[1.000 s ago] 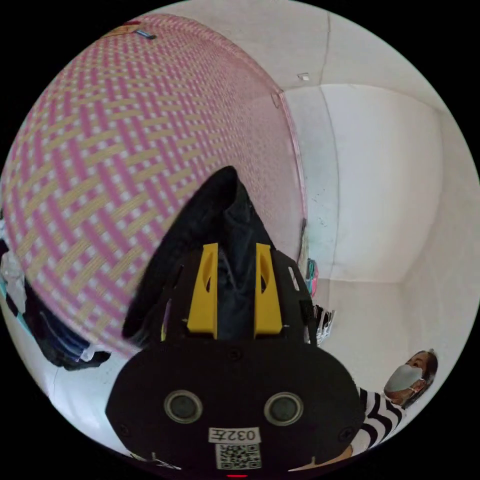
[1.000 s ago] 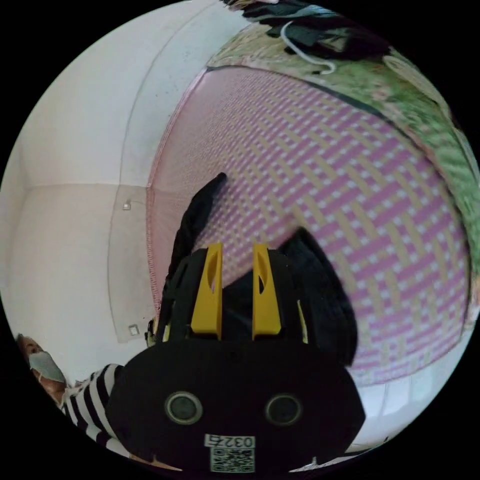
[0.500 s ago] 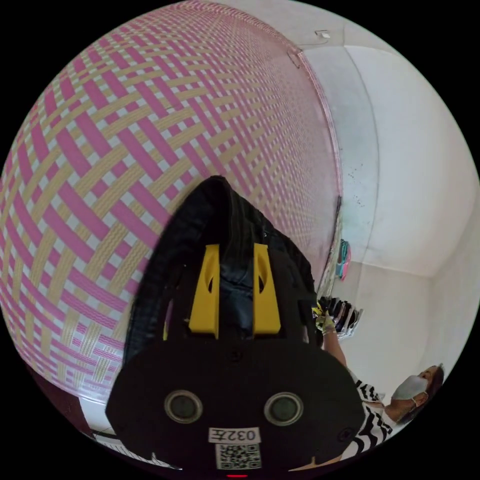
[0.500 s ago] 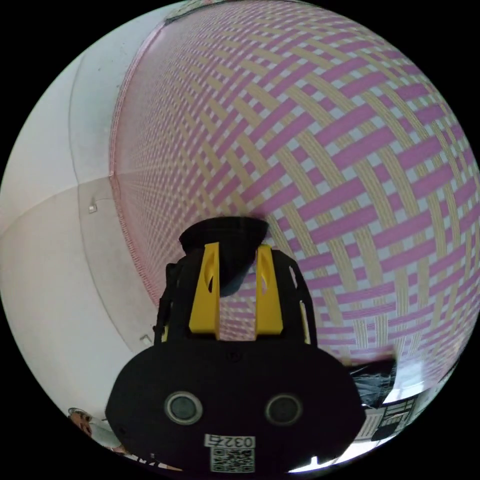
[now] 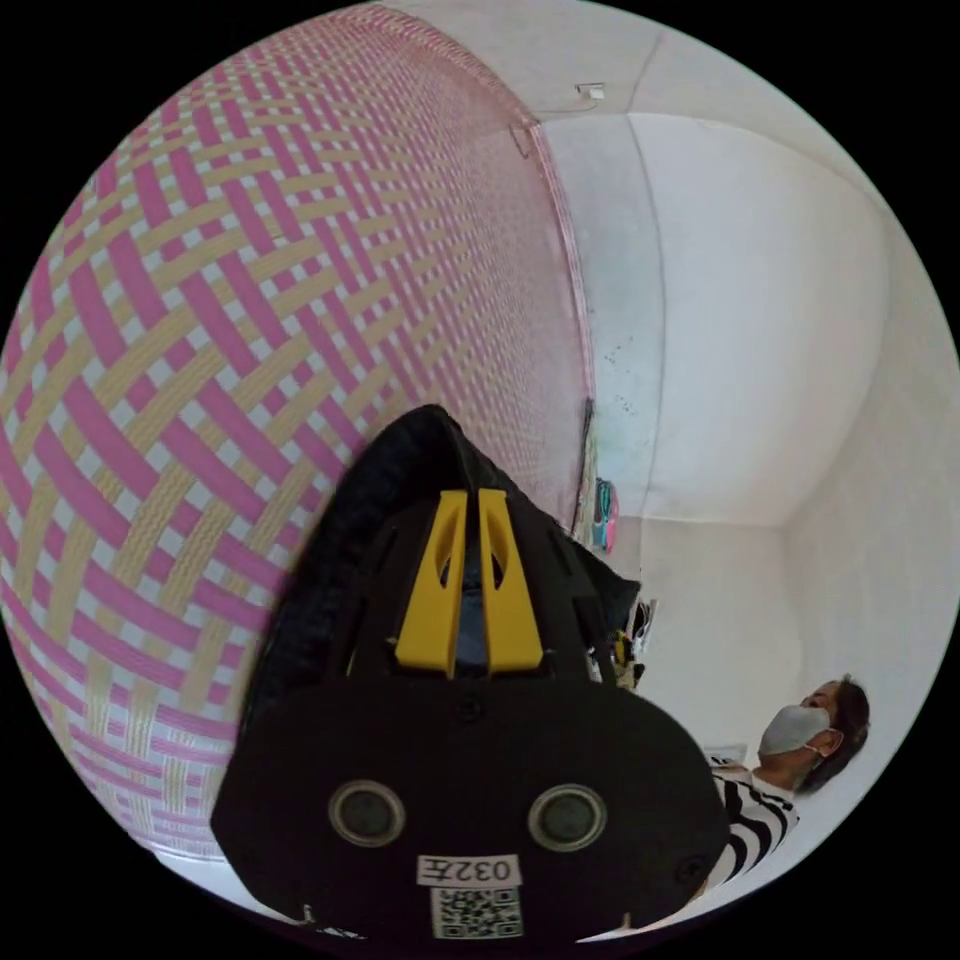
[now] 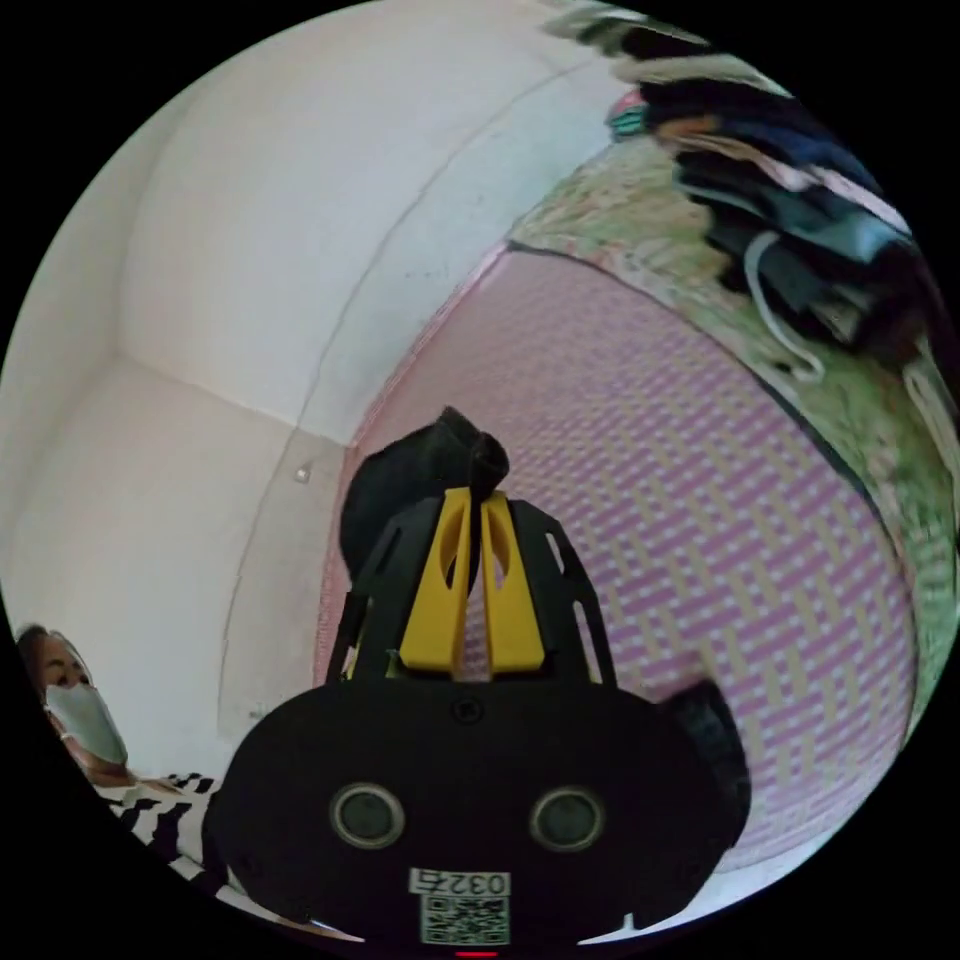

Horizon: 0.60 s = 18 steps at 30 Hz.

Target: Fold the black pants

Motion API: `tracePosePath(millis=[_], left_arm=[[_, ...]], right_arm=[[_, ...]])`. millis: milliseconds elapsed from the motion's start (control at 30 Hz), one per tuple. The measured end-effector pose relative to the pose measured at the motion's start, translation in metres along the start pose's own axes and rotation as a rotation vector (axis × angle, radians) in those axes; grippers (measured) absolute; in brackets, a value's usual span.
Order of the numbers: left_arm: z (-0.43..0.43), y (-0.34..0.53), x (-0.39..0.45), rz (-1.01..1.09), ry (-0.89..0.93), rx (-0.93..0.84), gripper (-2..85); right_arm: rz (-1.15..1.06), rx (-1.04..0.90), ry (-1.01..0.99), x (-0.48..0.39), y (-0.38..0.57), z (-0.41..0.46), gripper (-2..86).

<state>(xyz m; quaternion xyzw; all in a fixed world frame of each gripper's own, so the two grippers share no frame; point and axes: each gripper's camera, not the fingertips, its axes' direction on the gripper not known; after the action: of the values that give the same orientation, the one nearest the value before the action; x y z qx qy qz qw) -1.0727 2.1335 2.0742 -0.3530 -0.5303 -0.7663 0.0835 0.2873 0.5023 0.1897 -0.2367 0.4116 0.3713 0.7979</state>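
mid-fold, with left gripper [image 5: 471, 500] and right gripper [image 6: 472, 500] each clamped on the black pants [image 5: 400, 470] above the woven mat [image 5: 200, 300]; next, laying the cloth ahead of the tips.

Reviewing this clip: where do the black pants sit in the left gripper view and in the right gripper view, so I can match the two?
Left gripper view: black pants bunched at centre, pinched in the left tool, over the woven pink mat.
Right gripper view: pants just left of centre, pinched at the right tool tips.
Shared landmark: the mat, where it meets the white floor.
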Motion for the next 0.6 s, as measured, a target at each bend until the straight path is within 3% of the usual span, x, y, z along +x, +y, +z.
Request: tracePosePath(millis=[133, 233, 333, 600], left_arm=[[0.035, -0.016, 0.013, -0.001, -0.016, -0.098, -1.6], [0.051, -0.031, 0.025, -0.005, -0.138, -0.135, -1.6], [0.051, -0.043, 0.034, 0.0, -0.176, -0.15, -1.6], [0.051, -0.055, 0.03, -0.021, -0.125, -0.161, -1.7]], right_arm=[[0.193, -0.029, 0.123, 0.1, 0.048, -0.006, 1.5], [0.393, -0.145, 0.166, 0.16, 0.085, 0.006, 5.0], [0.338, -0.068, 0.326, 0.146, 0.095, -0.01, 6.6], [0.043, -0.217, 0.303, 0.097, 0.032, 0.069, 6.1]])
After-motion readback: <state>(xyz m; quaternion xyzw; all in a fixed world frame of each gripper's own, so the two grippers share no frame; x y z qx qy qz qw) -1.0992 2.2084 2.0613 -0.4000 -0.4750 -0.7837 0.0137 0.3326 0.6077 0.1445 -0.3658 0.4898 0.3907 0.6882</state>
